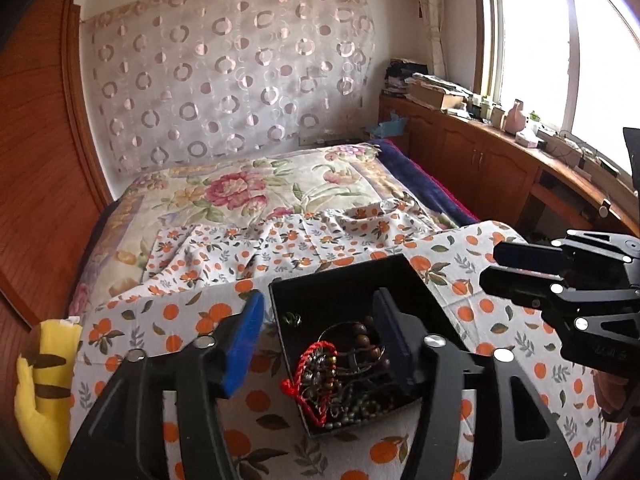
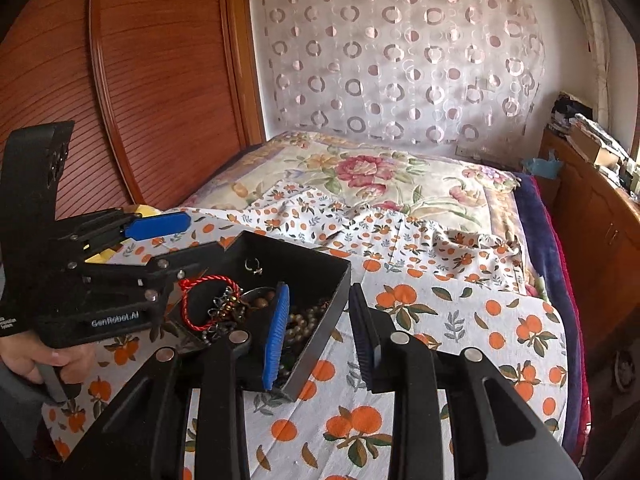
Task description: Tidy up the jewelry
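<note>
My left hand-held gripper [image 1: 320, 340] and right hand-held gripper [image 2: 316, 336], both spread, straddle the box [image 2: 320, 276] walls; next, pinch the red cord [image 2: 192, 304].

A black square tray [image 1: 416, 280] with low walls is seen on the orange-print cloth, open at the top. In it a tangled heap of jewelry is kept: a red braided cord bracelet [image 1: 308, 364], brown wooden beads [image 1: 366, 338], and dull metal bead chains [image 1: 352, 408]. A small ring [image 2: 254, 266] is seen apart, near the far corner.
</note>
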### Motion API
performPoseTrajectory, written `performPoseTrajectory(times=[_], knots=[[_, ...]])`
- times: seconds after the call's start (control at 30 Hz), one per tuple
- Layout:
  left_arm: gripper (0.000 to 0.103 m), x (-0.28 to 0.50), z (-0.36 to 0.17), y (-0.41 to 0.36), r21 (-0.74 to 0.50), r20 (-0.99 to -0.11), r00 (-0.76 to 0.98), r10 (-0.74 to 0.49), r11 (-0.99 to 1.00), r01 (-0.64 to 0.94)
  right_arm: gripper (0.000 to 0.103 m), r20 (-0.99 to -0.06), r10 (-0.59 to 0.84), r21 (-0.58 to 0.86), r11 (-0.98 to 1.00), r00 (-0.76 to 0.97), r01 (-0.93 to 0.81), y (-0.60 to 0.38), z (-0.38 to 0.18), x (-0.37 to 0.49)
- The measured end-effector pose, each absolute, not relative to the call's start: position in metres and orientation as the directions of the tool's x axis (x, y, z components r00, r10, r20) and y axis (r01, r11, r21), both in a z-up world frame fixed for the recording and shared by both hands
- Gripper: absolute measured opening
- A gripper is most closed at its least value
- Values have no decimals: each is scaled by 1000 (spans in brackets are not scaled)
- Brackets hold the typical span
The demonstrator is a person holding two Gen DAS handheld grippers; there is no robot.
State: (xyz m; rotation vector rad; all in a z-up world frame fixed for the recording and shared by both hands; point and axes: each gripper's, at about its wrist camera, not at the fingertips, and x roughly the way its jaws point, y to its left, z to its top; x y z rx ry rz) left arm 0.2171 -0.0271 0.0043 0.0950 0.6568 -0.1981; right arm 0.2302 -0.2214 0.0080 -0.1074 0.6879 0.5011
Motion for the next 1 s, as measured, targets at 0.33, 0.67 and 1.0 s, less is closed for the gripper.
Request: performPoseTrajectory(times=[0.33,0.67,1.0], knots=[[92,166,12,-5,-11,-580,801,-151,984,177,40,-590,404,72,889,699,-453,-223,8,197],[95,104,18,16,-8,-542,830,-128,989,147,68,-565,403,72,893,720,-443,-217,8,167],[95,61,17,25,-5,-528,846,-76,996,86,100,-484,390,64,908,783,-413,-216,22,120]])
